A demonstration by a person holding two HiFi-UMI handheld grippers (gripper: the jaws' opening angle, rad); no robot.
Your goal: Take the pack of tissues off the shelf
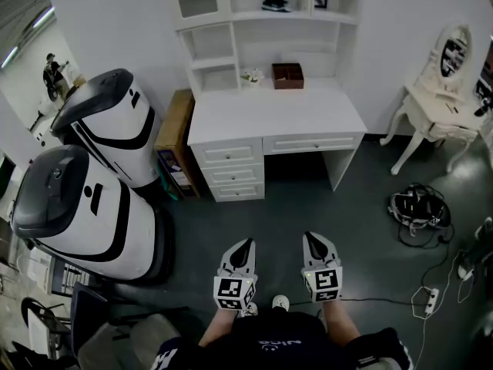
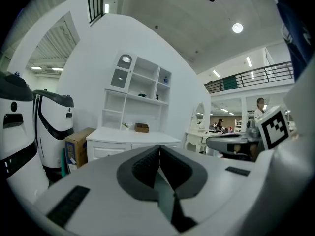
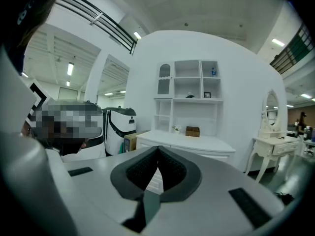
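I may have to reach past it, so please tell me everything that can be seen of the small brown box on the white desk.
The small brown box is rectangular, reddish-brown, wood-like and open at the top; its inside looks split in two, but that is unclear. It stands upright at the back of the white desk top, below the white shelf unit, right of a small pale ornament and apart from it. Only the desk touches it.

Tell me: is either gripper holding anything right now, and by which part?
Nothing is held. The left gripper and the right gripper both have their jaws closed together with nothing between them, well short of the shelf.
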